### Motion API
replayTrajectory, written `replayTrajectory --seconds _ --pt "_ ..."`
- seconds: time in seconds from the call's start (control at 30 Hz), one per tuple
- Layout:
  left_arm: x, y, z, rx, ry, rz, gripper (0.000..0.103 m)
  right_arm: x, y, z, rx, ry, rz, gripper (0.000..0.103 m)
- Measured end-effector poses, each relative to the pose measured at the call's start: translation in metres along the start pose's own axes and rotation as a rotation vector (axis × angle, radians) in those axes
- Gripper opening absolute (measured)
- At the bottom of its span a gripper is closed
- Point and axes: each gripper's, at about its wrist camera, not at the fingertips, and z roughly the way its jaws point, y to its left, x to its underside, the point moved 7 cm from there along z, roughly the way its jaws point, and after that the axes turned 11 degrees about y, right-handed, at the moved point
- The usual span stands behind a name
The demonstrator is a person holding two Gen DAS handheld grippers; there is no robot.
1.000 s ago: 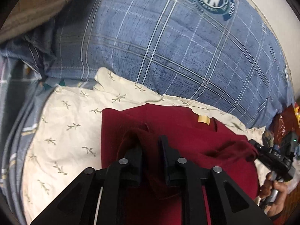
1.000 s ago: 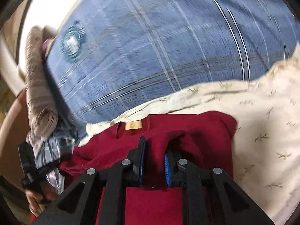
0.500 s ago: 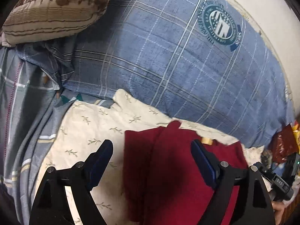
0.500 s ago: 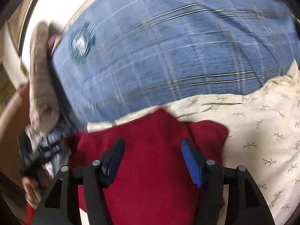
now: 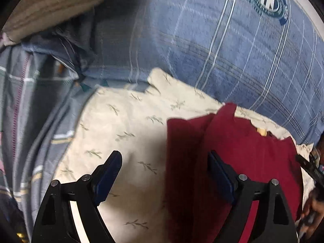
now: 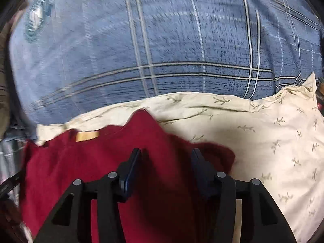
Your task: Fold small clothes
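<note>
A dark red garment (image 5: 239, 154) lies folded on a cream leaf-print cloth (image 5: 125, 125); a tan label shows near its collar (image 6: 87, 136). My left gripper (image 5: 165, 174) is open and empty, its right finger over the garment's left part and its left finger over the cream cloth. My right gripper (image 6: 166, 168) is open and empty just above the red garment (image 6: 81, 166). The other gripper shows partly at the right edge of the left wrist view (image 5: 309, 168).
A large blue plaid pillow (image 5: 232, 40) with a round crest lies behind the cream cloth (image 6: 273, 133). A striped beige pillow (image 5: 50, 4) sits top left. A grey plaid sheet (image 5: 26, 109) runs down the left.
Both grippers were shut on the red garment a second ago and have opened and let it go. The left gripper has since shifted left; the right gripper's jaws have narrowed somewhat.
</note>
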Motion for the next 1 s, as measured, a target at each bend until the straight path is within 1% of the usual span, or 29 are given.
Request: replayTrajectory --seconds 0.07,0.1,0.13,0.2,0.23,0.27,0.33,0.37,0.4,0.43,0.47,0.5,0.57,0.6,0.67,0.7,0.73,0.77,0.8,0.83,0.9,0.93,0.97,1.0 --pt "0.001 0.003 -0.008 -0.018 -0.027 -0.002 0.084 0.012 0.015 -0.013 -0.022 -0.025 -0.052 0.066" --pt "0.002 0.005 -0.011 -0.026 -0.034 -0.007 0.084 0.019 0.024 -0.015 -0.031 -0.036 -0.096 0.068" --pt "0.005 0.007 -0.014 -0.027 -0.037 -0.013 0.084 0.022 0.031 -0.009 -0.023 -0.028 -0.132 0.071" --pt "0.014 0.011 -0.022 -0.011 -0.033 -0.016 0.084 0.029 0.03 0.013 0.076 0.049 -0.15 0.071" --pt "0.018 0.012 -0.028 -0.001 -0.032 -0.014 0.084 0.031 0.031 0.015 0.123 0.055 -0.148 0.071" --pt "0.026 0.014 -0.036 0.009 -0.03 -0.006 0.084 0.029 0.039 0.009 0.125 0.027 -0.146 0.073" --pt "0.035 0.015 -0.05 0.016 -0.025 0.008 0.084 0.024 0.065 -0.013 0.03 -0.028 -0.14 0.073" --pt "0.042 0.016 -0.06 0.024 -0.021 0.015 0.084 0.02 0.085 -0.025 -0.039 -0.052 -0.153 0.073" --pt "0.049 0.015 -0.068 0.04 -0.022 0.014 0.084 0.018 0.103 -0.031 -0.09 -0.057 -0.171 0.073" --pt "0.058 0.015 -0.074 0.058 -0.025 0.01 0.085 0.016 0.121 -0.034 -0.147 -0.051 -0.19 0.073" --pt "0.066 0.015 -0.083 0.073 -0.022 0.015 0.085 0.014 0.149 -0.034 -0.238 -0.025 -0.211 0.073" --pt "0.075 0.014 -0.085 0.081 -0.014 0.024 0.085 0.013 0.169 -0.03 -0.307 0.002 -0.22 0.073" --pt "0.093 0.014 -0.088 0.089 0.006 0.039 0.085 0.013 0.21 -0.018 -0.413 0.059 -0.228 0.072" --pt "0.098 0.014 -0.087 0.096 0.014 0.044 0.085 0.014 0.23 -0.012 -0.431 0.081 -0.242 0.071" --pt "0.105 0.015 -0.079 0.103 0.035 0.045 0.084 0.014 0.268 0.016 -0.405 0.122 -0.288 0.07" --pt "0.106 0.016 -0.073 0.095 0.048 0.049 0.084 0.015 0.278 0.031 -0.394 0.151 -0.301 0.068" --pt "0.106 0.018 -0.068 0.082 0.06 0.055 0.084 0.016 0.287 0.04 -0.384 0.179 -0.317 0.055" --pt "0.105 0.021 -0.064 0.063 0.073 0.057 0.084 0.019 0.297 0.058 -0.354 0.215 -0.347 0.029" --pt "0.103 0.023 -0.063 0.061 0.075 0.054 0.084 0.02 0.301 0.071 -0.309 0.227 -0.366 0.015" --pt "0.1 0.025 -0.066 0.076 0.072 0.048 0.084 0.015 0.299 0.082 -0.257 0.232 -0.376 0.006" --pt "0.095 0.026 -0.072 0.08 0.046 0.04 0.084 0.013 0.3 0.082 -0.289 0.213 -0.367 0.006" --pt "0.092 0.028 -0.074 0.065 0.032 0.039 0.084 0.009 0.302 0.078 -0.302 0.182 -0.366 0.006" --pt "0.091 0.028 -0.074 0.056 0.026 0.039 0.084 0.004 0.303 0.075 -0.319 0.142 -0.359 0.001" --pt "0.091 0.028 -0.074 0.053 0.025 0.037 0.084 0.0 0.306 0.078 -0.339 0.133 -0.35 0.0"
